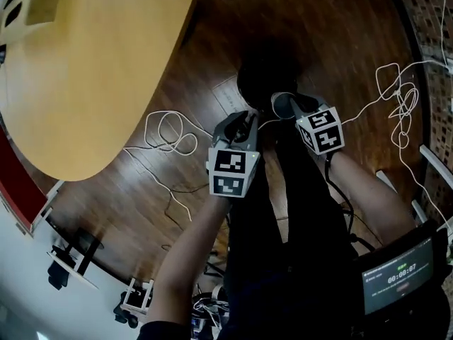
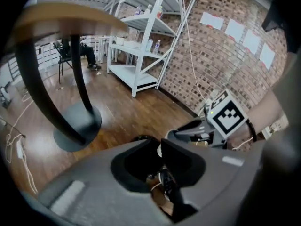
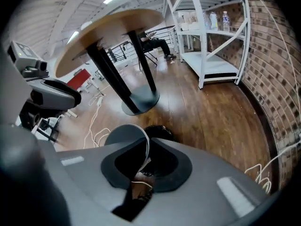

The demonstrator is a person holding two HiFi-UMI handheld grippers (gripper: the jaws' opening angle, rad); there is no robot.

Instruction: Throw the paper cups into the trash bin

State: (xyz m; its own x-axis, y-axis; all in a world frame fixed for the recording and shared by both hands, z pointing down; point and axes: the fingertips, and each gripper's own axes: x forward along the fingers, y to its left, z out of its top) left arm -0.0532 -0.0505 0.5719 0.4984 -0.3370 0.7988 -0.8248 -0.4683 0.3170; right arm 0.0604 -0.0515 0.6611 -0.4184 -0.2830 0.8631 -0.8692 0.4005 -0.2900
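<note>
At the far left of the head view, the round wooden table (image 1: 85,69) is cut off by the frame edge. White cables (image 1: 170,137) trail across the floor beside it.

The left gripper (image 1: 239,122) hangs over the floor right of the cables. In the left gripper view, its own grey body fills the lower half of the picture. The left gripper (image 2: 160,147) has its jaws drawn together, leaving only a slit. A thin white sliver shows in that slit; we cannot tell what it is. Below the slit we make out part of a shoe (image 2: 168,182).

The trash bin (image 1: 269,73) appears as a dark round mass on the floor, largely hidden behind both grippers, and its rim is hard to make out. The right gripper view shows only a dark edge of the trash bin (image 3: 162,132) just beyond the jaws.

The right gripper (image 3: 146,147) is clamped on the wall of a paper cup (image 3: 123,136). The cup body bulges to the left of the jaws. In the head view, this paper cup (image 1: 283,105) sits at the tip of the right gripper (image 1: 290,105), directly over the near side of the bin.

At the lower right, a screen (image 1: 398,275) is partly cut off.
</note>
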